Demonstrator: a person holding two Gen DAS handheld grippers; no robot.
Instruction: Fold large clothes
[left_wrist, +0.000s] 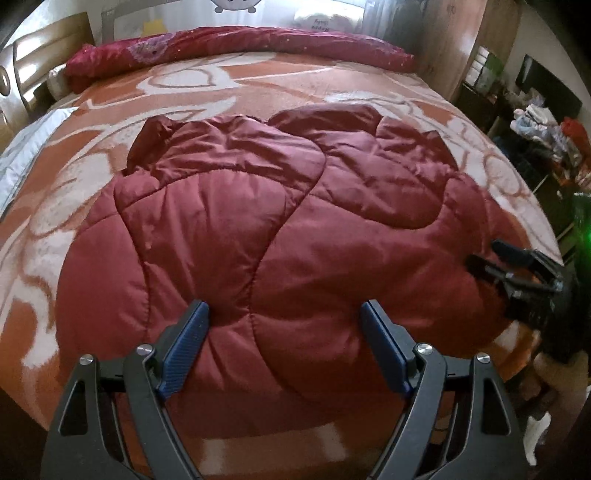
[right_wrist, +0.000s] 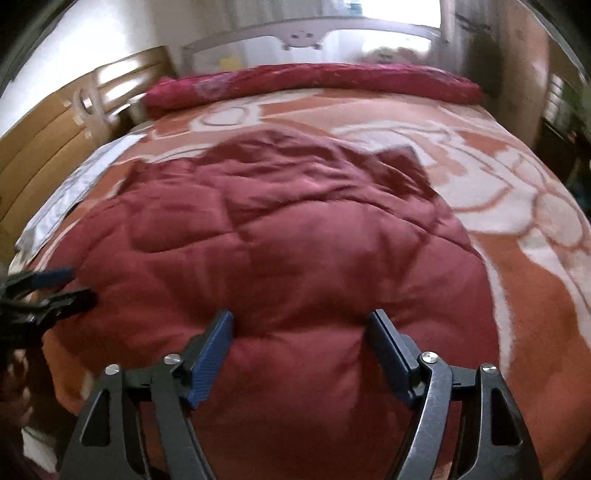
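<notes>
No legible writing shows. Left claw (left_wrist: 284, 314) and right claw (right_wrist: 301, 325) both gape wide against the maroon jacket (left_wrist: 258, 229); its near hem is hidden.

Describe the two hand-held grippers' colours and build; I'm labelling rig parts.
Both match: the left hand-held gripper and right hand-held gripper have black angular linkage arms with triangular cut-outs, round silver pivot bolts, and flat blue ribbed fingers. No cables or markings visible.

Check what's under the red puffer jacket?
The red puffer jacket lies on an orange-and-white patterned blanket that shows all around it. Whatever lies beneath the jacket itself is covered and cannot be seen.
</notes>
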